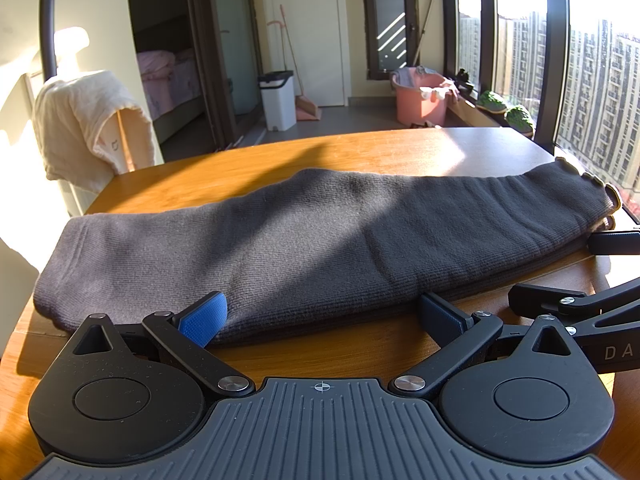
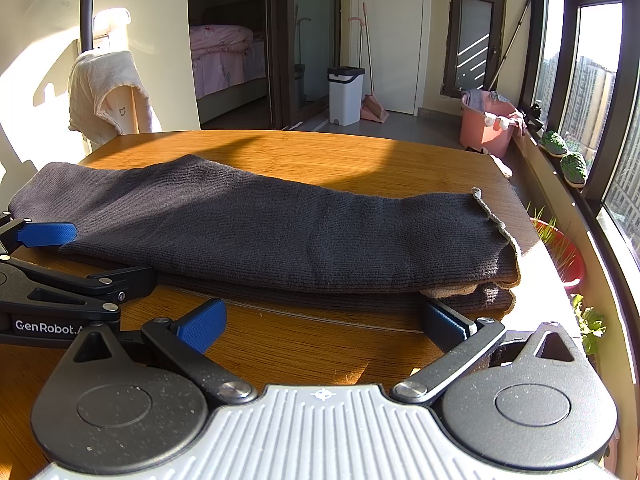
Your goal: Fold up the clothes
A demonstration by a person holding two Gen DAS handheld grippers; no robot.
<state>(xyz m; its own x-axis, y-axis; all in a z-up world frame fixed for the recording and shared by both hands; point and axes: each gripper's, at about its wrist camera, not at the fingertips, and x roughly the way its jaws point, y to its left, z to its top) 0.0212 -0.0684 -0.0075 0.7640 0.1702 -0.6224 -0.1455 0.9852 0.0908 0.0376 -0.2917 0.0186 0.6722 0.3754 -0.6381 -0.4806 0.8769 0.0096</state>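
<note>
A dark grey knitted garment lies folded into a long strip across the wooden table, left to right. My left gripper is open at its near edge, blue pads wide apart, nothing between them. In the right wrist view the same garment shows stacked layers, with a beige lining peeking out at its right end. My right gripper is open just before the near edge, toward the garment's right end. The left gripper's fingers show at the left of that view.
A chair with a white towel stands beyond the table's far left corner. Farther back are a white bin, a pink bucket and a doorway. Windows and potted plants run along the right side, close to the table edge.
</note>
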